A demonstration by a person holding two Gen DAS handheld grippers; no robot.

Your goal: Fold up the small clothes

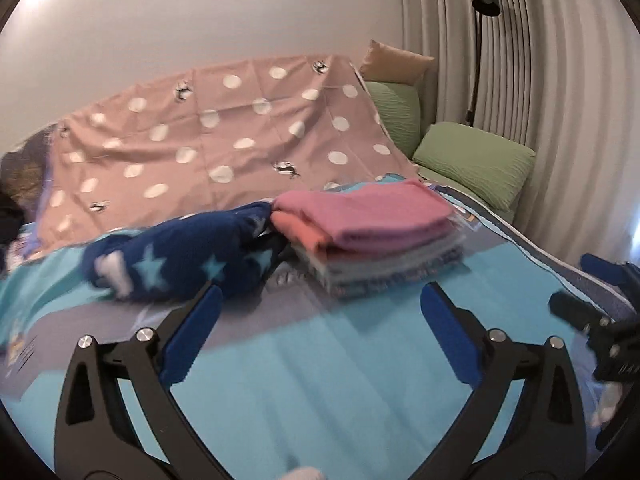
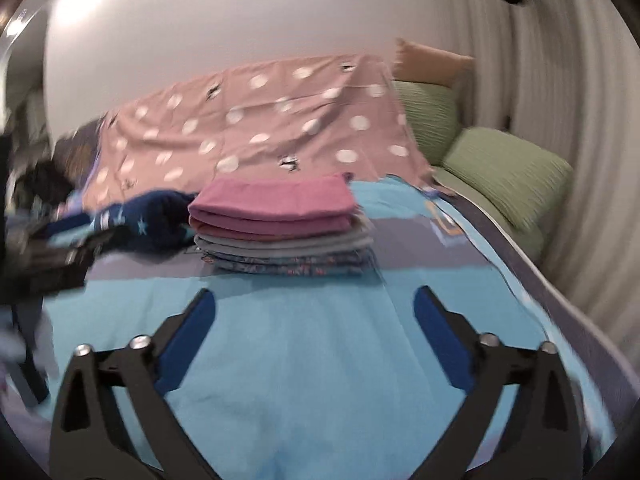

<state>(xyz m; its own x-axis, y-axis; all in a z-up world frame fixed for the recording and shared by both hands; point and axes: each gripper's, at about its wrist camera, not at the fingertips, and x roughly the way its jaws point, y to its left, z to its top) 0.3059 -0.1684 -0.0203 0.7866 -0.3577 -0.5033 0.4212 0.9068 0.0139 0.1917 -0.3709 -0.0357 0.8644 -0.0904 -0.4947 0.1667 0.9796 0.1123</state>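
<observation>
A stack of folded clothes (image 1: pixel 372 236) with a pink piece on top lies on the blue bedspread (image 1: pixel 320 380); it also shows in the right wrist view (image 2: pixel 276 224). A crumpled navy garment with light stars (image 1: pixel 180 256) lies just left of the stack, and also shows in the right wrist view (image 2: pixel 148 220). My left gripper (image 1: pixel 320 300) is open and empty, short of the stack. My right gripper (image 2: pixel 314 304) is open and empty, in front of the stack. The right gripper shows at the left wrist view's right edge (image 1: pixel 600 312).
A pink dotted sheet (image 1: pixel 224 136) drapes over the back of the bed. Green pillows (image 1: pixel 476 160) and a tan cushion (image 1: pixel 396 64) lie at the head, by a curtain (image 1: pixel 560 80) and a black floor lamp (image 1: pixel 484 4). Dark items (image 2: pixel 40 184) sit far left.
</observation>
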